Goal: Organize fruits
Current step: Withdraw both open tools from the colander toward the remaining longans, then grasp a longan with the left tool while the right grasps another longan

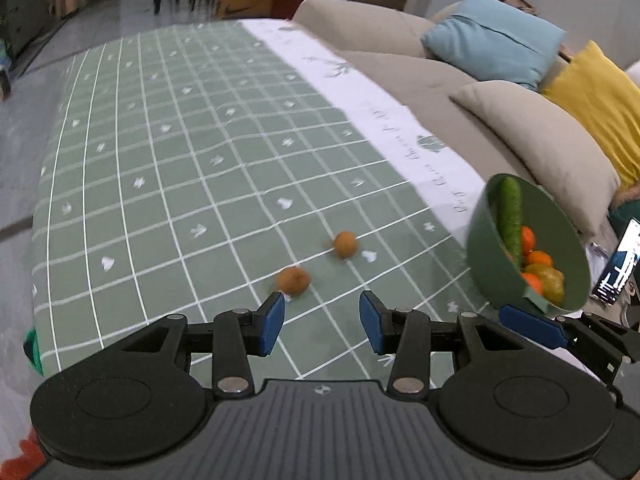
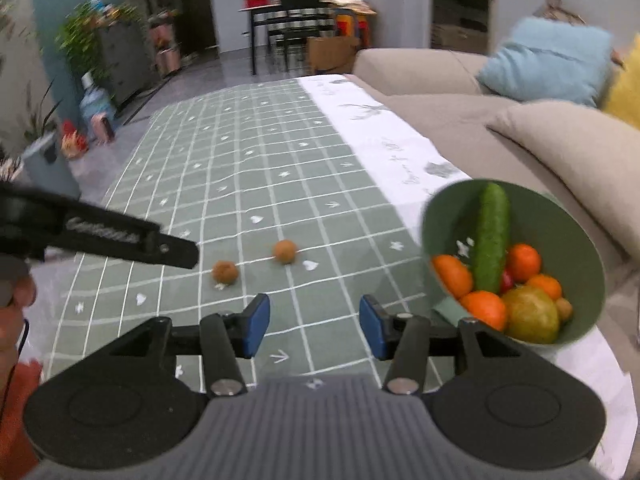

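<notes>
Two small brown fruits lie loose on your green checked tablecloth. In the left wrist view, the nearer brown fruit sits just beyond your left gripper, at about 11 o'clock from its fingertips, and the farther brown fruit lies past it toward 12 o'clock. The fingers stand apart with nothing between them. At 3 o'clock the green bowl shows tilted, holding a cucumber, several oranges and a yellow-green fruit; a blue-padded finger of the other gripper shows just below the bowl. A beige sofa runs along the table's far side at 1 o'clock.

In the right wrist view, your right gripper has its fingers spread, holding nothing. The nearer brown fruit sits at 11 o'clock, the farther brown fruit near 12. The bowl fills 3 o'clock, the cucumber leaning upright among the oranges. The left gripper's black body enters at 9 o'clock.
</notes>
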Motion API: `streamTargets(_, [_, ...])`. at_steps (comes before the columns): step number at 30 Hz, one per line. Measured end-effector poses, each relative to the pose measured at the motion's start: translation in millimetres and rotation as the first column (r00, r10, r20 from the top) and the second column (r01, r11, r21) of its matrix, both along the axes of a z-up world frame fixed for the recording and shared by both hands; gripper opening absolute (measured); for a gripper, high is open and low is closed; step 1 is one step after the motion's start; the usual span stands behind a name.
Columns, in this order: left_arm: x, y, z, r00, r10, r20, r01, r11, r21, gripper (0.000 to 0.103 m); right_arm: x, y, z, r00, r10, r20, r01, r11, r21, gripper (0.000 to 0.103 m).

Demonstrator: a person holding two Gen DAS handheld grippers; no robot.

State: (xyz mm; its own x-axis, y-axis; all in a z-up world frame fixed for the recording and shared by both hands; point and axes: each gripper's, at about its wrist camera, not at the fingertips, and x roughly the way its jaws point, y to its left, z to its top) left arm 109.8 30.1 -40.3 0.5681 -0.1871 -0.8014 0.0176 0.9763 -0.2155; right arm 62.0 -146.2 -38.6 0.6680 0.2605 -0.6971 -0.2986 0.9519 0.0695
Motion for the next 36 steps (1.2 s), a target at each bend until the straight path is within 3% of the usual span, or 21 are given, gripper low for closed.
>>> streamTargets(7, [11.2,10.4,-22.3,0.999,0.032,-0.037,-0.032,0.999,-0.006,0.051,20.8,17.5,-19.2,0.998,0.050,-0.032,-0.051,0.998,-0.036,0.031])
streamTargets(17, [38.7,10.6,-53.7,0.995,0.035,-0.090,-0.037,0.999,-0.020,0.051,57.6,26.9,-48.2,0.995,0.077,-0.059,-0.081,0.994,-0.072,0.021])
streamTargets(26, [53.5,9.3,-70.9,0.993,0.040,-0.109,-0.042,0.999,-0.014,0.043,82.0,27.5,-67.5,0.993,0.100,-0.069,-0.105,0.992,-0.075,0.020])
streamTargets(32, [59.1,9.1,-71.0,0.995,0.025,-0.099,-0.029,0.999,-0.035,0.032,87.9,35.2,-73.7,0.988,0.147,-0.053,-0.151,0.985,-0.077,0.020])
streamTargets(36, [58.6,11.8,-64.5,0.997,0.028,-0.075,-0.030,0.999,-0.026,0.031,92.7,40.0,-73.4,0.984,0.176,-0.034,-0.178,0.981,-0.080,0.020])
